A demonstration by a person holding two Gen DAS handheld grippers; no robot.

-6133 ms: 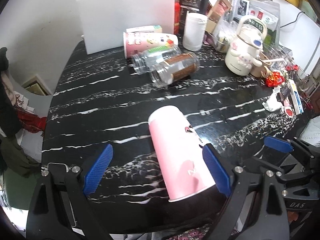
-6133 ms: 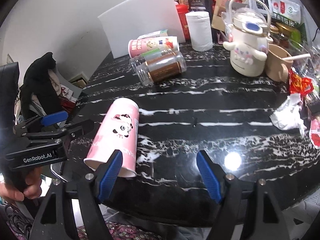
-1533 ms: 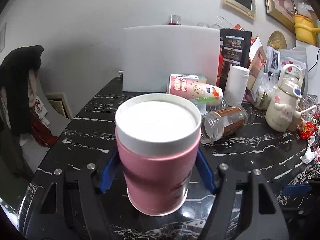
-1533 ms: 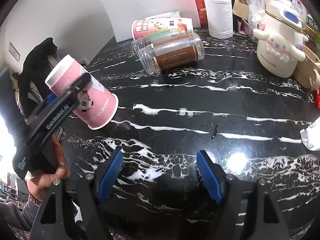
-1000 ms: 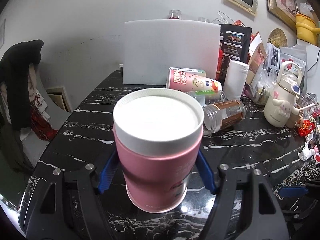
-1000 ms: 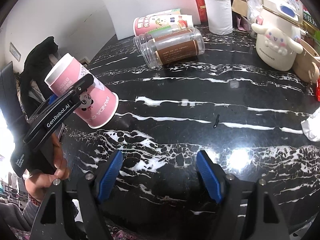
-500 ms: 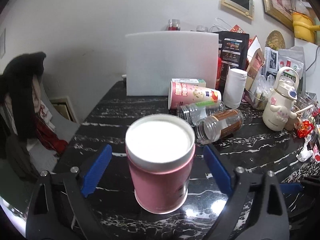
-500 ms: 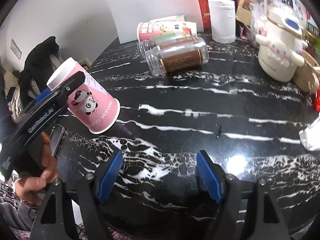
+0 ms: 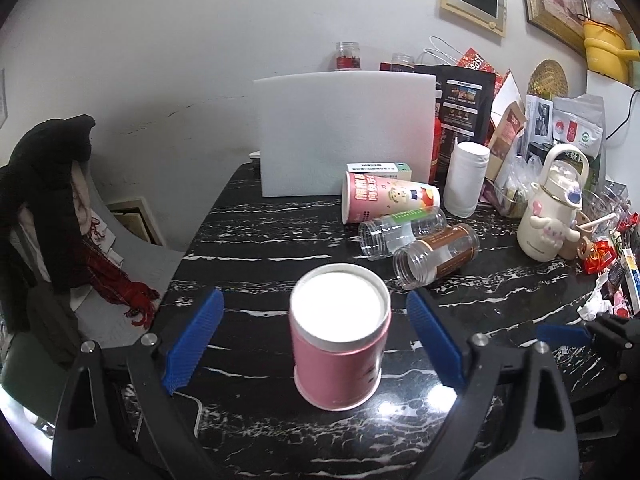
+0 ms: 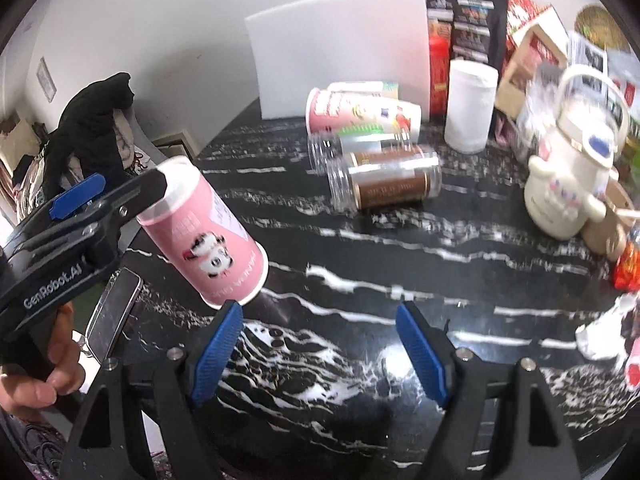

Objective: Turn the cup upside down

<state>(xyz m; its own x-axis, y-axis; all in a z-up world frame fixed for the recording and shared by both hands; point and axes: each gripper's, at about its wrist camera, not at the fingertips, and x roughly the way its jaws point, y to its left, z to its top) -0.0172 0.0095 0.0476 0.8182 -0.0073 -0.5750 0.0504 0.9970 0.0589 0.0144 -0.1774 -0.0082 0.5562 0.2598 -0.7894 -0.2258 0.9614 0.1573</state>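
The pink paper cup [image 9: 338,344] with a panda print stands upside down on the black marble table [image 9: 256,272], white base up. It also shows in the right wrist view [image 10: 204,236]. My left gripper [image 9: 316,344] is open, its blue pads well clear of the cup on both sides. The left gripper's body appears in the right wrist view at the cup's left. My right gripper [image 10: 318,352] is open and empty, low over the table just right of the cup.
Behind the cup lie two clear jars [image 9: 436,256] and another pink cup [image 9: 388,198] on its side. A white board [image 9: 344,136], a white canister [image 9: 466,184] and a cream kettle [image 9: 554,216] stand at the back right. A phone [image 10: 114,316] lies by the table's left edge.
The left gripper was shut on the cup, set it down upside down, opened and has now backed off. The right gripper shifted a little and tilted up.
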